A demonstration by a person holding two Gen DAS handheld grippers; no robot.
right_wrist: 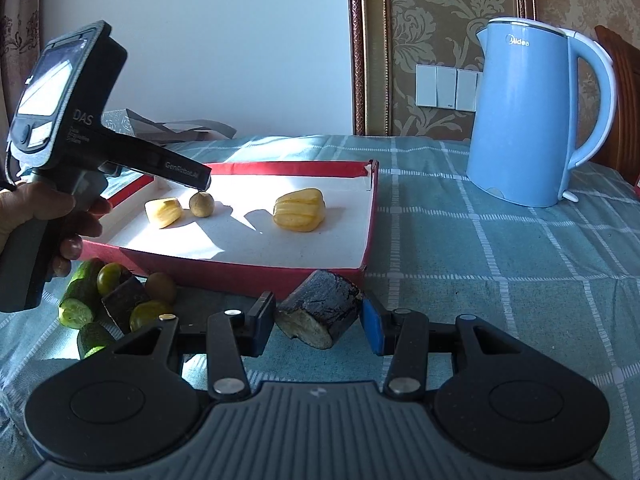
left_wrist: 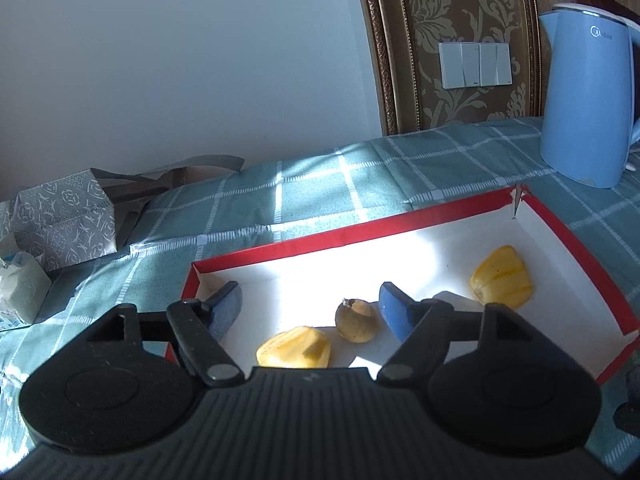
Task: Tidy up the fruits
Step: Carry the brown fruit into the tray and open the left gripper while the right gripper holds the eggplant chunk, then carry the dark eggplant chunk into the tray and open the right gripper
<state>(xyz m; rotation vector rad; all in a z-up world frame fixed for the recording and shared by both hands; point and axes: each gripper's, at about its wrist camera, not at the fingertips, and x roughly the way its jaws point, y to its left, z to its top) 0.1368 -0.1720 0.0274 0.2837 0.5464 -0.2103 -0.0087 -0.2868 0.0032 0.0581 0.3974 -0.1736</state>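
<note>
Over red-rimmed tray (left_wrist: 276, 246), left claw (left_wrist: 310, 310) agape

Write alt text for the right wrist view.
Open right tongs straddle a dark-skinned sugarcane chunk lying on the checked tablecloth before a red tray holding two jackfruit pieces and a longan. A blue kettle stands at right.

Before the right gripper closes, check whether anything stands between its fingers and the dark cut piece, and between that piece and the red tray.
Nothing visible blocks the right gripper: the dark cut piece already sits between its open fingers. Between the piece and the red tray stands only the tray's own near wall, directly behind it.
</note>
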